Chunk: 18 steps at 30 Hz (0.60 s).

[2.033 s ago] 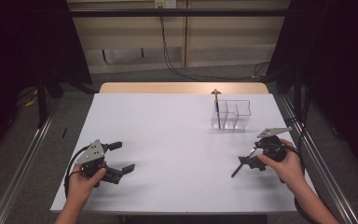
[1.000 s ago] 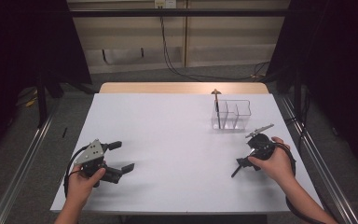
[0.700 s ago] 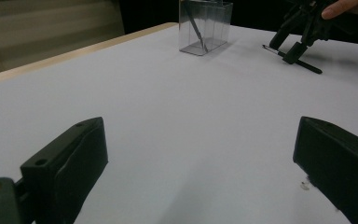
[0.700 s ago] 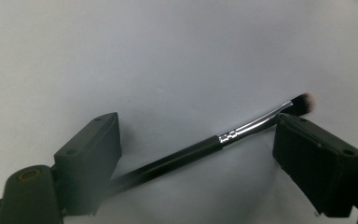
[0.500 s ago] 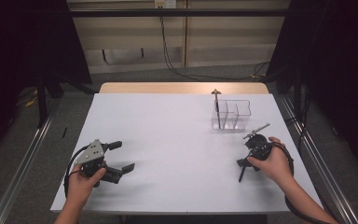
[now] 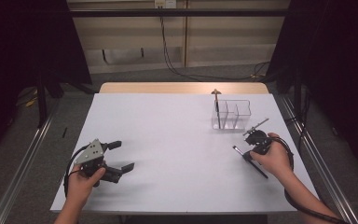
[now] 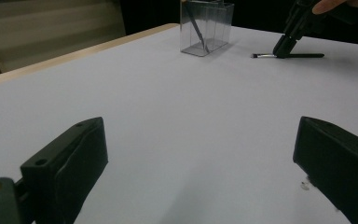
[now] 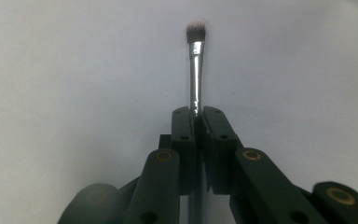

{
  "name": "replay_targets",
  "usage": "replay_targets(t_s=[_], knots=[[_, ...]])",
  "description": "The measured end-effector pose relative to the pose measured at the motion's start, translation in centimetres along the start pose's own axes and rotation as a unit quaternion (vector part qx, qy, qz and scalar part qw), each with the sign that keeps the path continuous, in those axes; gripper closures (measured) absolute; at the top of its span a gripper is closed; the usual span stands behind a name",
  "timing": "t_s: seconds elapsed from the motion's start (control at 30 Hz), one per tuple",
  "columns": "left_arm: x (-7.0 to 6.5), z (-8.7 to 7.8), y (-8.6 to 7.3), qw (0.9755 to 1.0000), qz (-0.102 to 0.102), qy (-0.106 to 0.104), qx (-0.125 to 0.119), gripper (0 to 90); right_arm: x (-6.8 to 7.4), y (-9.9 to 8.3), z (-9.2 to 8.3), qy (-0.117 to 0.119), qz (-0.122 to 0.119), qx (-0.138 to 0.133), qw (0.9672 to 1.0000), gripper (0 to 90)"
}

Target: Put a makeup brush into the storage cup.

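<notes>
Desk (image 6: 177,140) first: broad and white, with a clear divided organizer (image 6: 232,114) standing near its far right, one dark brush (image 6: 217,108) upright inside. My left gripper (image 7: 200,172) rests low near the front left, its fingers spread wide and holding nothing, idle I judge. My right gripper (image 8: 196,122) has its fingers pinched tight on a makeup brush (image 8: 196,70) lying on the desk just short of the organizer, bristles pointing away, probably so it can be lifted in.

Left gripper (image 7: 200,163) with jaws wide apart over the white table (image 7: 168,107), clear divided box (image 7: 206,27) near the far edge, other gripper (image 7: 286,44) pinching a brush (image 7: 286,55) beside it.
</notes>
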<state>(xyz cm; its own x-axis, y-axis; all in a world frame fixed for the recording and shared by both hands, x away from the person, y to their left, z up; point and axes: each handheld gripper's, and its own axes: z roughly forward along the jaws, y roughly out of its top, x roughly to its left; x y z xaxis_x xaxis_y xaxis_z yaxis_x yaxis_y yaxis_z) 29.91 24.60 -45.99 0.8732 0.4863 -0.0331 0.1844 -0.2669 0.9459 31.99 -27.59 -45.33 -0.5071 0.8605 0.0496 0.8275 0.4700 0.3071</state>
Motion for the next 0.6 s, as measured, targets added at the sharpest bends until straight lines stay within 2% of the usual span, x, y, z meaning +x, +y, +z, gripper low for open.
replay_targets(t_s=[0.17, 0.43, 0.6], knots=[[0.0, 0.0, -0.1, 1.0, -0.002, 0.0, 0.0, 2.9, -0.2, 0.4, 0.1, 0.007, 0.01, 0.013, 0.9998, 83.8], [0.0, 0.0, 0.0, 1.0, 0.001, 0.003, -0.001, 2.9, 0.0, 1.0, 0.2, 0.0, -0.005, 0.038, 0.9993, 83.3], [0.1, 0.0, 0.0, 1.0, -0.002, 0.004, -0.003, 2.9, -0.2, 1.1, 0.3, 0.008, -0.014, 0.039, 0.9991, 83.1]])
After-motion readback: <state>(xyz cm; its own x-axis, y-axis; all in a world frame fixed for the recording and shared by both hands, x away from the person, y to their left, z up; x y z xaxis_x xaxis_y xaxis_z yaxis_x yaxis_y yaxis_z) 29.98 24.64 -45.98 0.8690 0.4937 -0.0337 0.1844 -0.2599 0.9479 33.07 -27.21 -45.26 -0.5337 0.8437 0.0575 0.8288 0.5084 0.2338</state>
